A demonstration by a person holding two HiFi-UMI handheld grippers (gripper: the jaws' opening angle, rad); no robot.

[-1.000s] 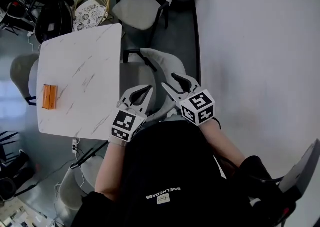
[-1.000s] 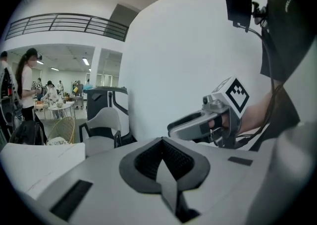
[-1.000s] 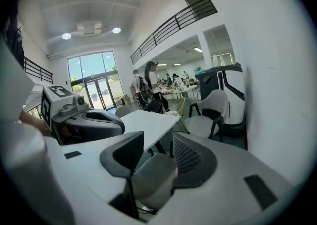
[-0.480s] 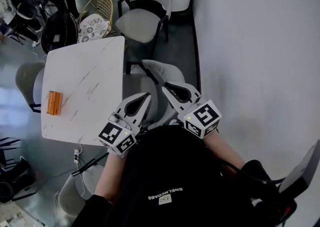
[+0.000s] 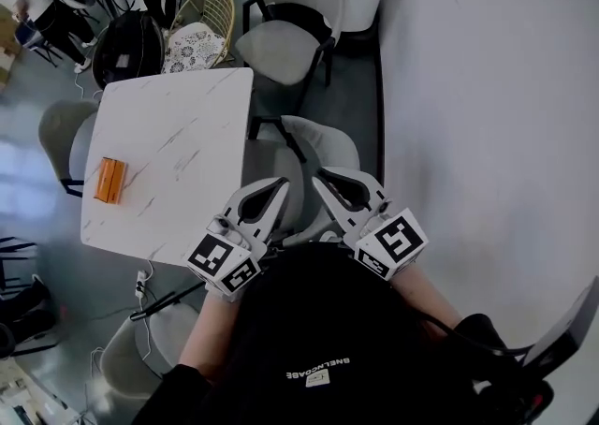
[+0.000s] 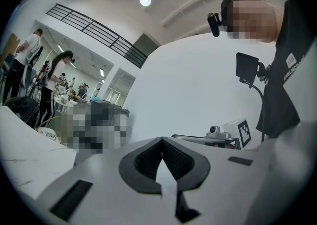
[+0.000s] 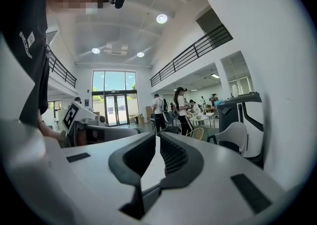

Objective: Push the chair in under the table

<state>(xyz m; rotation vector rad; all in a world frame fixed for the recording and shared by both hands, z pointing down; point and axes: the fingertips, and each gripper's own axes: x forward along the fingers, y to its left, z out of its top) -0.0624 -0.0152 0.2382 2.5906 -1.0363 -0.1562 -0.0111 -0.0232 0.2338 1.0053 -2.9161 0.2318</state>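
The grey chair (image 5: 316,139) stands at the right side of the white marble table (image 5: 178,133), its seat partly under the table edge. In the head view both grippers hover over the chair's near side, touching nothing. My left gripper (image 5: 279,185) is shut with nothing in it; in the left gripper view its tips (image 6: 162,140) meet against the white wall. My right gripper (image 5: 324,174) has its jaws drawn together and holds nothing; in the right gripper view its tips (image 7: 155,135) stand almost together.
An orange box (image 5: 109,180) lies on the table's left part. Other chairs ring the table: a grey one (image 5: 285,35) at the far side, a wicker one (image 5: 201,25), another (image 5: 58,138) at the left. A white wall (image 5: 487,114) runs close on the right.
The right gripper's jaws have closed from wide open. Both grippers have risen and drawn back from the chair toward the person.
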